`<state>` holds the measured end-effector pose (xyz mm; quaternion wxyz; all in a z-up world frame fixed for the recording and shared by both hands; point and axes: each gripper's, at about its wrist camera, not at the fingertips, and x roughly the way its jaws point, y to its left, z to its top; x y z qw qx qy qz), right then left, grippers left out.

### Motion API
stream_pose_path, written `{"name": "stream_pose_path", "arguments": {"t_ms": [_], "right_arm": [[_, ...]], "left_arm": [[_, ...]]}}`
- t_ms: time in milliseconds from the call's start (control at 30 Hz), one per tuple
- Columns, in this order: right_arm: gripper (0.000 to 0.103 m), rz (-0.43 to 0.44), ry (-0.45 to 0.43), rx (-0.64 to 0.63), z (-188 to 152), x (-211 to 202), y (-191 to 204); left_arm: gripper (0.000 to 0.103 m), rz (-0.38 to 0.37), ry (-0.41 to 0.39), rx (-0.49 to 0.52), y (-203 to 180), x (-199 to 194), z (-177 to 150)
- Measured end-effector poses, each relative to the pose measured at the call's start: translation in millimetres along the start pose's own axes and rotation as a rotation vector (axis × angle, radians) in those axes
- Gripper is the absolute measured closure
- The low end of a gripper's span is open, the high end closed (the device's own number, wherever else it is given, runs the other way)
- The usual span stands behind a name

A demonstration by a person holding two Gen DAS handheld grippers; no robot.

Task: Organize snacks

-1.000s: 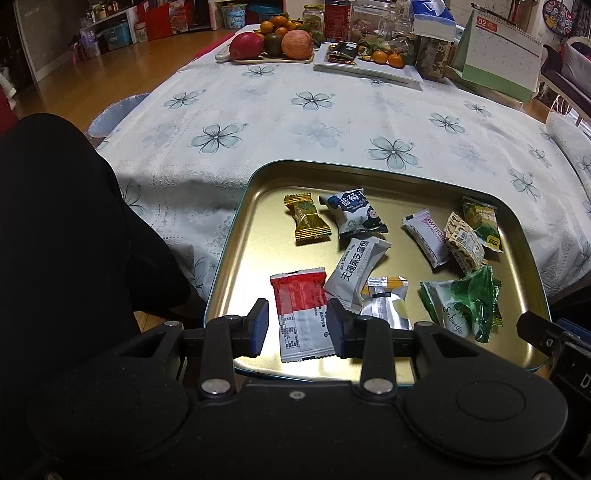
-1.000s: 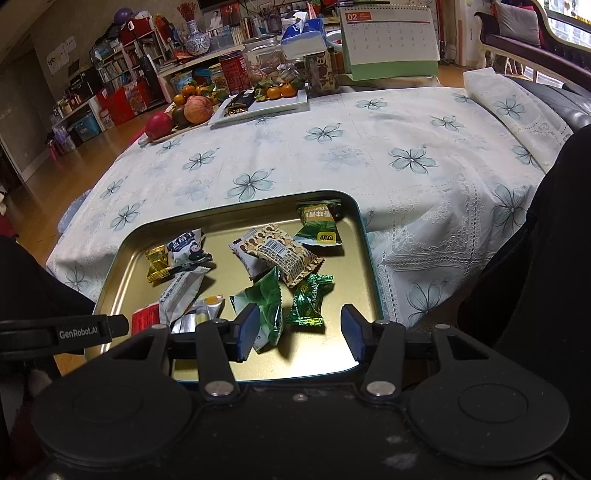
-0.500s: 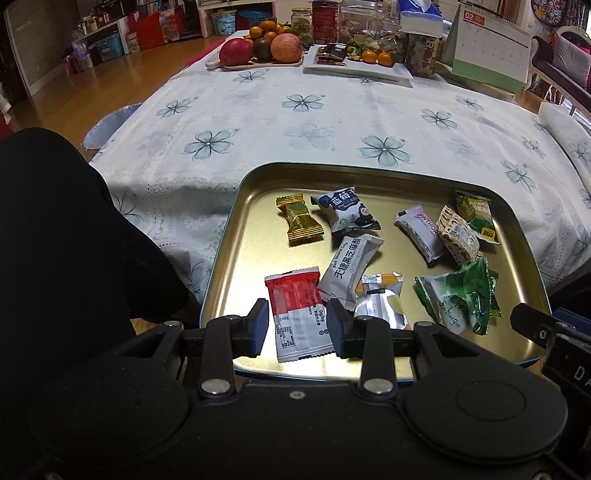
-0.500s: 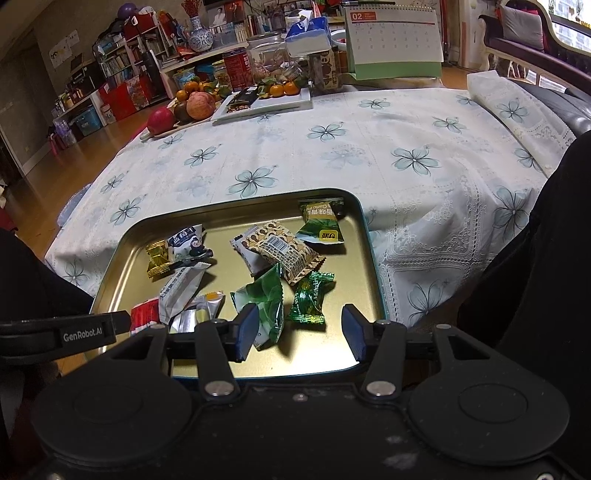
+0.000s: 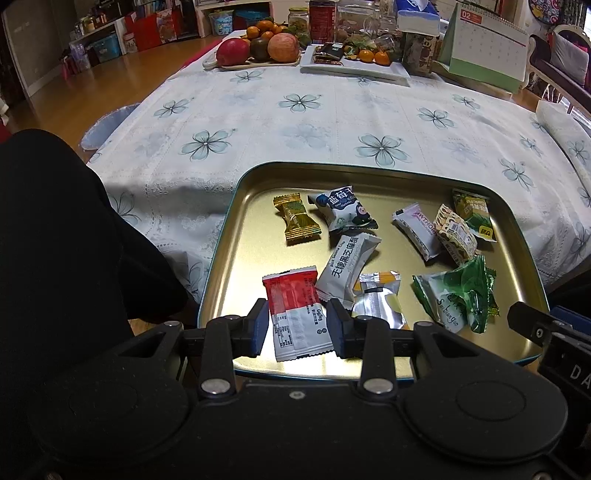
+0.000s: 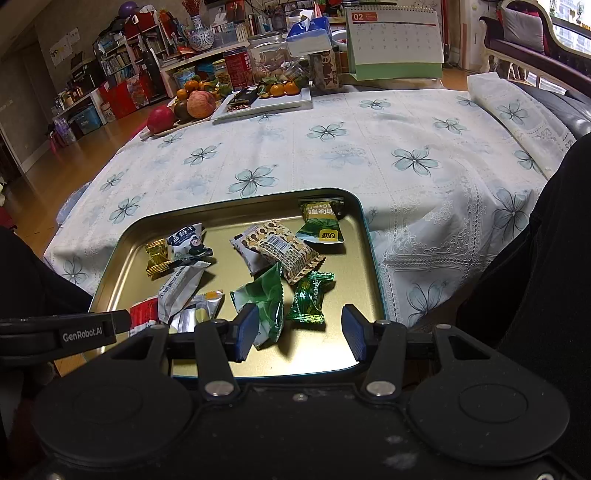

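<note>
- The snacks are lying scattered inside the gold tray (image 5: 236,236), which is sitting at the near edge of the table.
- The left gripper (image 5: 298,328) is hovering spread over the tray's near rim, its fingers flanking the red-and-white packet (image 5: 295,310) without pinching it.
- The right gripper (image 6: 300,332) is hanging spread near the green wrapper (image 6: 266,302).
- Closing carelessly could be catching the neighbouring white sesame packet (image 5: 345,267), since it is touching the red one, or skidding the slick wrapper across the metal.

Floral tablecloth (image 5: 295,122), fruit plate (image 5: 258,50), desk calendar (image 6: 395,40), tissue box (image 6: 308,35) at the far edge.
</note>
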<state>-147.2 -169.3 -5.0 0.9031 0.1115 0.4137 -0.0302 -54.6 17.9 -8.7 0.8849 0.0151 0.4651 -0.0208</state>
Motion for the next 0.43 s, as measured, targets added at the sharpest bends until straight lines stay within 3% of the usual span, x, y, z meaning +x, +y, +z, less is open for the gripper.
{"name": "stream_pose_path", "arguments": {"t_ms": [433], "right_arm": [[0.051, 0.000, -0.001, 0.000, 0.0, -0.1, -0.1]], "left_arm": [[0.058, 0.007, -0.009, 0.015, -2.5, -1.6, -0.6]]}}
